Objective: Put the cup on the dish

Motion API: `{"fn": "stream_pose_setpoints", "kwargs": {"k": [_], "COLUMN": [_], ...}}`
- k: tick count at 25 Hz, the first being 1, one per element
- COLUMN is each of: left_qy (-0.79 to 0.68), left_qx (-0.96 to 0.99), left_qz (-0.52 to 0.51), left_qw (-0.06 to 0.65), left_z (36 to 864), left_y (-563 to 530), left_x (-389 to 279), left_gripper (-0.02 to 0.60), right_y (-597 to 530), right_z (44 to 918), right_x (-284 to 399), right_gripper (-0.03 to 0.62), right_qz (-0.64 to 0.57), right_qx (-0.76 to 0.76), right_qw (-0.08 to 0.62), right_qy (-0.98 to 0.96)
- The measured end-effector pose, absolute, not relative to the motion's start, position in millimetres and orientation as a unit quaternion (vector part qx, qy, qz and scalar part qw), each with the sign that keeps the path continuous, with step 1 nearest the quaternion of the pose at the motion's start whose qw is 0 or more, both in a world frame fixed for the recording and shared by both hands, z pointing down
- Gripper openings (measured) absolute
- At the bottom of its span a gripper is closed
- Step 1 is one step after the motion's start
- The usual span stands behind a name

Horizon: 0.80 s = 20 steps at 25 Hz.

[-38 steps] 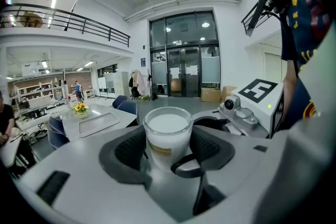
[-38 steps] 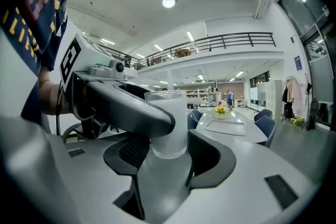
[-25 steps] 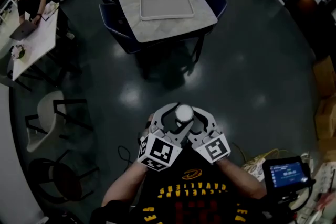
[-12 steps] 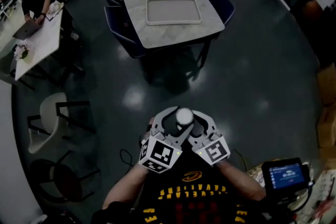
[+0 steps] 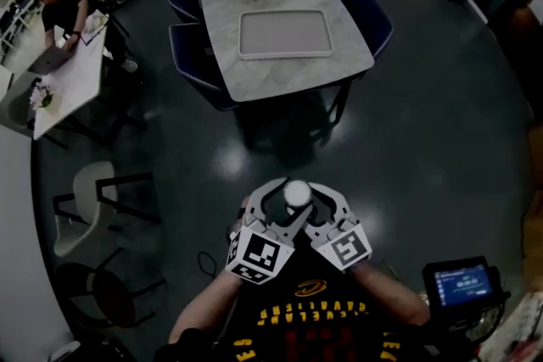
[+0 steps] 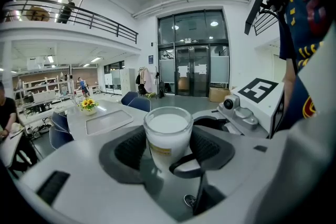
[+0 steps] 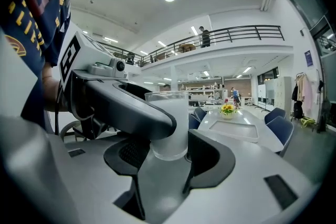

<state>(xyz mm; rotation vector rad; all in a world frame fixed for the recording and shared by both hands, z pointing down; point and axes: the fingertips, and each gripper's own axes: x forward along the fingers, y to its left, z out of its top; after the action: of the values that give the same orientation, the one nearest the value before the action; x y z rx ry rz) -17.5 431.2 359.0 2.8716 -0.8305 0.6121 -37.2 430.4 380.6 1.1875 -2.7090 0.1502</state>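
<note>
Frosted cup [image 6: 167, 136], glossy floor [image 5: 428, 150]

- Dark short-sleeved shirt [image 5: 310, 314] with arched yellow lettering, a yellow emblem above it and red figures below.
- Left claw [image 5: 278, 201] and right claw [image 5: 317, 201]: pale grey moulded shells, with curved jaws lined by black ribbed pads [image 6: 128, 149].
- Each carries a white cube with black square markers: left cube [image 5: 257, 253], right cube [image 5: 344, 246].
- A small round-lensed camera [image 6: 229, 104] sits on the right claw's body.
</note>
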Motion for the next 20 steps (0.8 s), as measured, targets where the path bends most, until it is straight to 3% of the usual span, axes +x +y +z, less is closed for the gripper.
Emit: {"fn": "stream_pose_setpoints", "kwargs": {"k": [20], "left_qy": [-0.313], "left_qx": [0.924], "left_qz": [0.214], "left_qw": [0.047], "left_z": [353], "left_y": [325], "left_x": [80], "left_gripper": [0.261], "right_y": [326], "right_z": [375], "right_x": [60], "right_gripper": [0.235], "right_qz": [0.037], "right_qx": [0.368], "right_qw": [0.084], "right_qy": [-0.925]}}
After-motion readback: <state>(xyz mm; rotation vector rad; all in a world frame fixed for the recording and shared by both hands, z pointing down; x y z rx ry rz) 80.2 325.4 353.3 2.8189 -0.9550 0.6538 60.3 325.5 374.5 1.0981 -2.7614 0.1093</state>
